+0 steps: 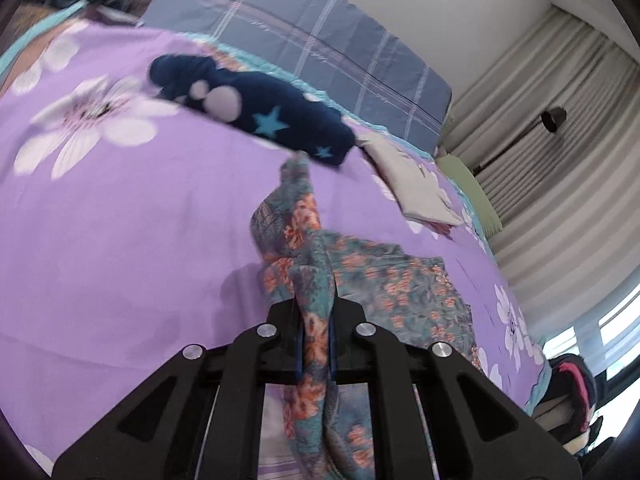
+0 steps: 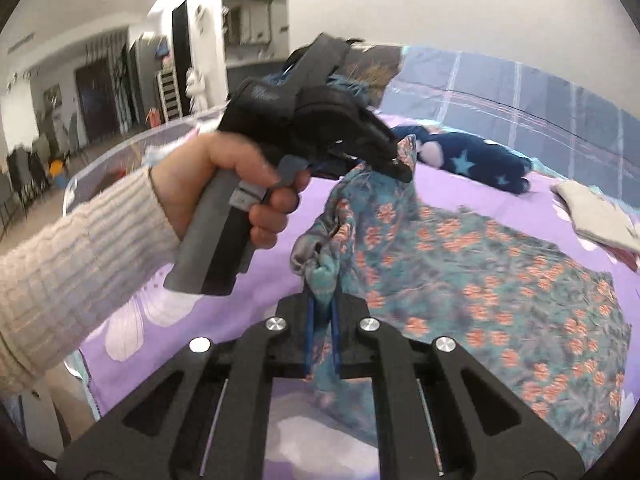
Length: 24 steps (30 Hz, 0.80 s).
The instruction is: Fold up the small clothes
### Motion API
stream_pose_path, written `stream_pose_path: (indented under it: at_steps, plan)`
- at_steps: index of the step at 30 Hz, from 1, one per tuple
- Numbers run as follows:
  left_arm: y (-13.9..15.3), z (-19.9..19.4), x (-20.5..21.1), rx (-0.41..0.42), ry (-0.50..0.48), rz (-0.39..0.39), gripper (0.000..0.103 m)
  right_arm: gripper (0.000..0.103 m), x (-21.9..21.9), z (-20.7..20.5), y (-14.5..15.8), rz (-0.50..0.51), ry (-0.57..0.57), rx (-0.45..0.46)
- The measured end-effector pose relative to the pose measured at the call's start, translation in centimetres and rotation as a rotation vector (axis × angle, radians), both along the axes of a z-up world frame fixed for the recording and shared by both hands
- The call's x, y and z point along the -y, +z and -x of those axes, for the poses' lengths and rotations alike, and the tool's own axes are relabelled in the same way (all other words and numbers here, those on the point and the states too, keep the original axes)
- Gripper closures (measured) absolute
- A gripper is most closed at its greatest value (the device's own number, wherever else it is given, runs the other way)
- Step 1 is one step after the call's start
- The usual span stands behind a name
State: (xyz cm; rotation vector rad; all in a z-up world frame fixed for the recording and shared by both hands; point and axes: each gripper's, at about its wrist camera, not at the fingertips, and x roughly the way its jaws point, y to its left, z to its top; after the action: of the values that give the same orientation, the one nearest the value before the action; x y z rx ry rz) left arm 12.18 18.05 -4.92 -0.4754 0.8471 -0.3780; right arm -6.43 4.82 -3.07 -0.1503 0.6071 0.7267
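Two hand-held grippers, left and right, are each clamped narrow on a gathered edge of the floral garment, lifting it off the purple bed sheet. Beyond the garment lie a navy star-print cloth and a folded white cloth. No writing is legible.
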Motion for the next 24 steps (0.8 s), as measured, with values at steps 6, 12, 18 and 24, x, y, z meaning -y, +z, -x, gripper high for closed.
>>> stream_pose_path:
  at_steps: [6, 12, 18, 24]
  plan:
    - [2.3, -1.4, 5.5, 0.011, -0.01, -0.051, 0.096, 0.097, 7.4, -2.3, 1.1, -0.173, -0.087, -0.102]
    - [3.6, -2.9, 12.4, 0.015, -0.045, -0.108, 0.096, 0.097, 14.9, -3.6, 0.9, -0.29, -0.161, -0.143]
    - [3.7, -4.4, 20.6, 0.003, -0.124, -0.166, 0.096, 0.097, 21.9, -3.8, 0.4, -0.38, -0.235, -0.171]
    - [1.7, -5.1, 28.2, -0.023, -0.229, -0.238, 0.096, 0.097, 28.4, -3.5, -1.4, -0.436, -0.333, -0.231]
